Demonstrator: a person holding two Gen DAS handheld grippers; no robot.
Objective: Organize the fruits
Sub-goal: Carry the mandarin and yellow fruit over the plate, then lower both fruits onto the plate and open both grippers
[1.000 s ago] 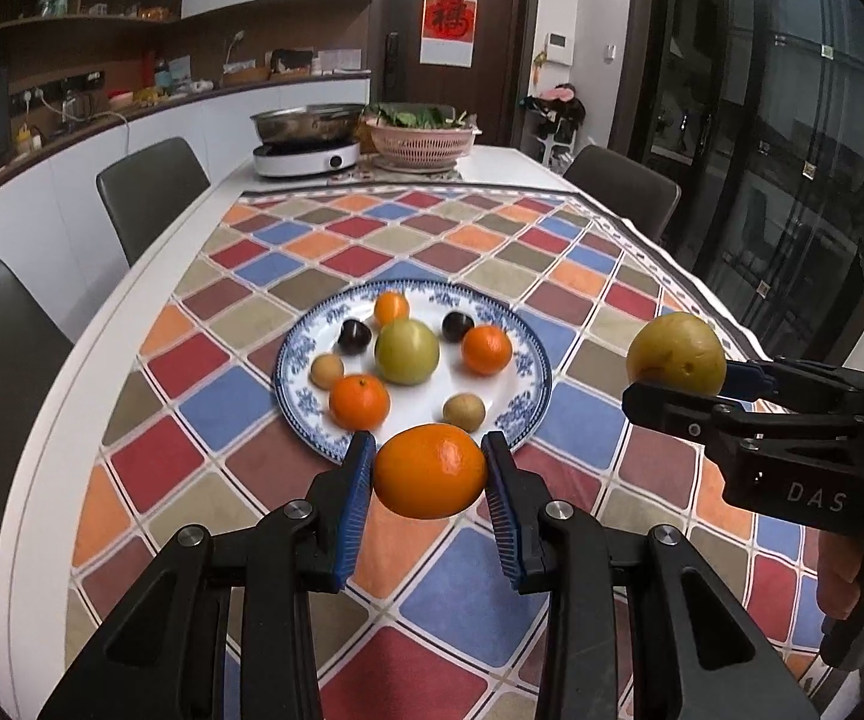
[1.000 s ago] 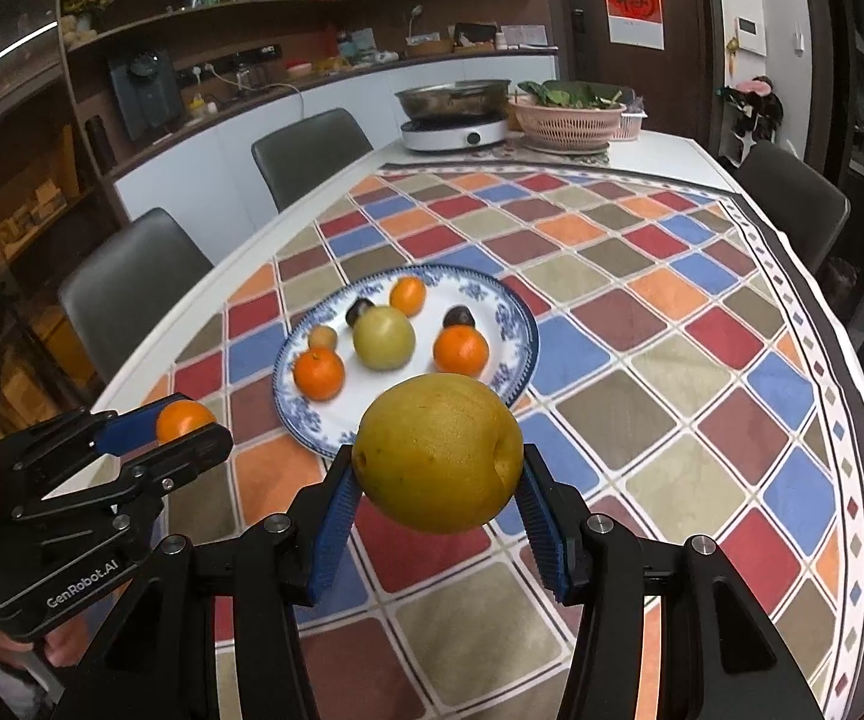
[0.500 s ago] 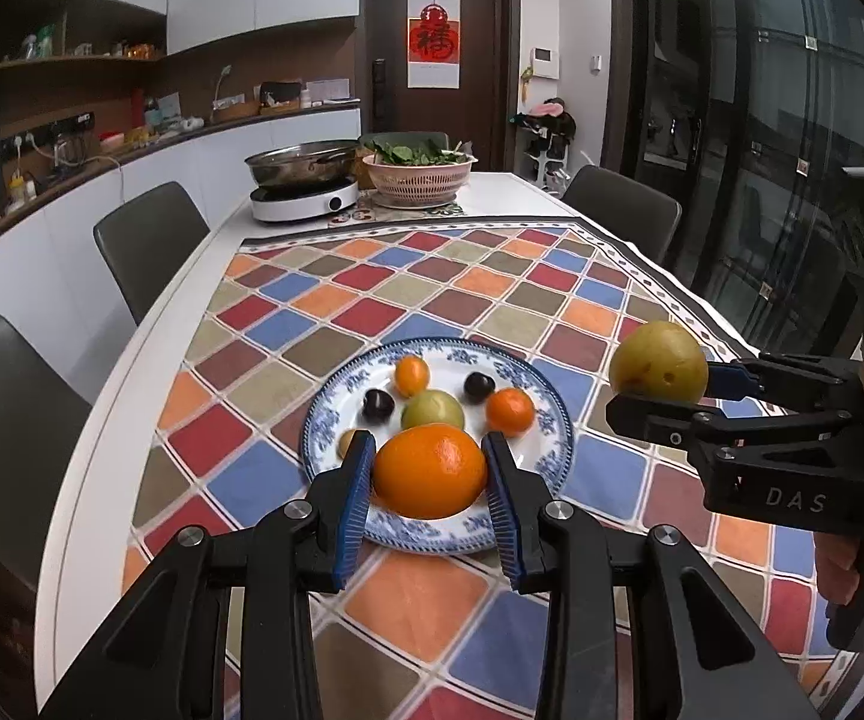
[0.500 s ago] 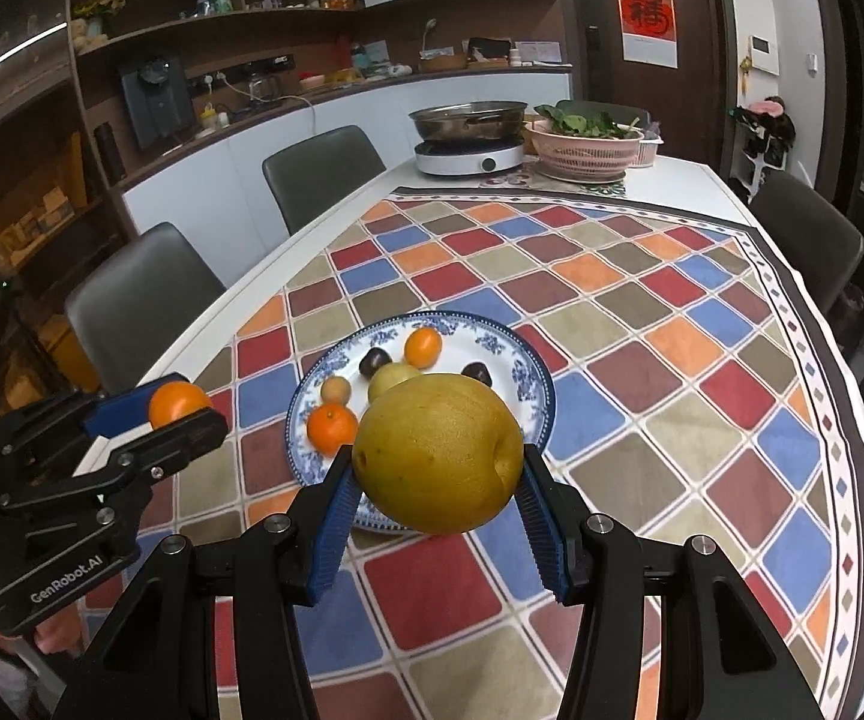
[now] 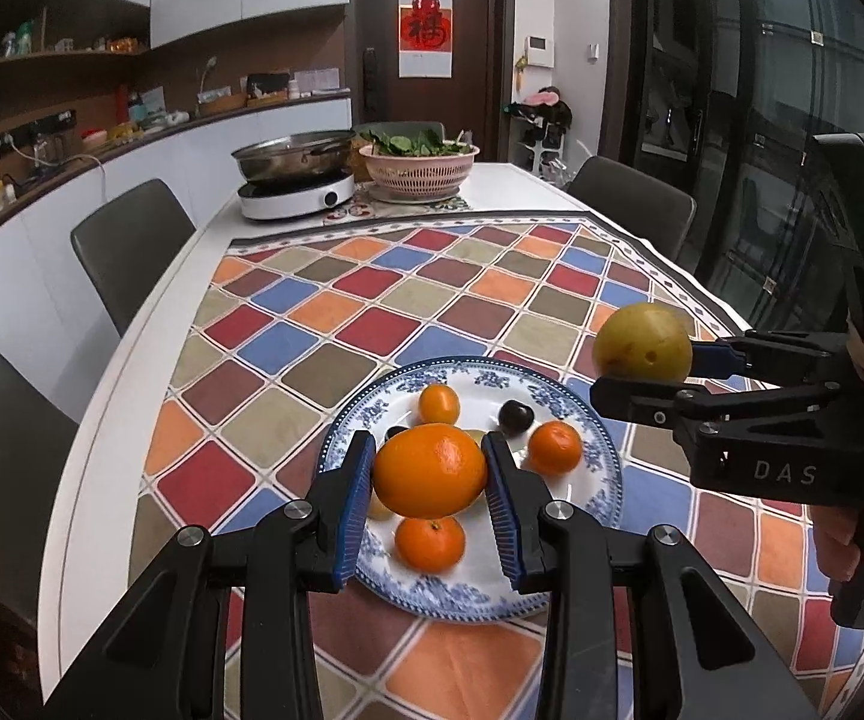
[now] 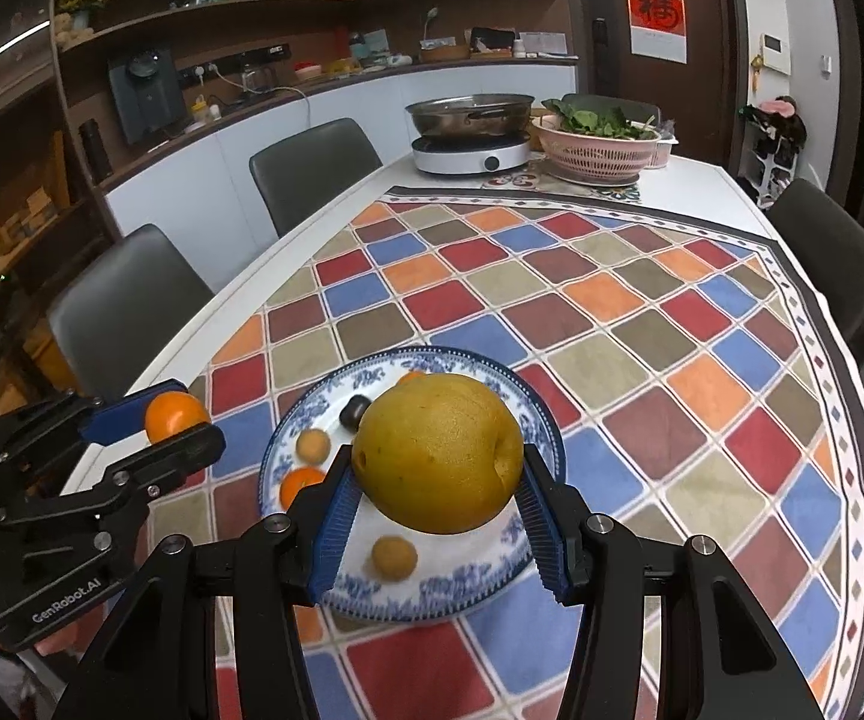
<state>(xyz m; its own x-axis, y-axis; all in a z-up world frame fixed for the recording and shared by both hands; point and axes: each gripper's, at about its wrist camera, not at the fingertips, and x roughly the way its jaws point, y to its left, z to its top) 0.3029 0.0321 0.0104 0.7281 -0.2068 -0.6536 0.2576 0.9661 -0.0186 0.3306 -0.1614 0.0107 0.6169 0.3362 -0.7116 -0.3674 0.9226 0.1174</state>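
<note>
I keep my left claw [image 5: 429, 474] clamped on an orange [image 5: 430, 469] and my right claw [image 6: 437, 489] clamped on a yellow pear [image 6: 437, 461], both lifted clear of the blue-rimmed plate [image 5: 603, 456] just beneath, probably to sort them elsewhere

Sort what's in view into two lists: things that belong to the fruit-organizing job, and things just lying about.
Part of the job:
- orange in the left gripper
- yellow pear in the right gripper
- blue-patterned plate with small fruits

Lying about:
- pan on the cooker
- pink basket of greens
- chairs
</note>
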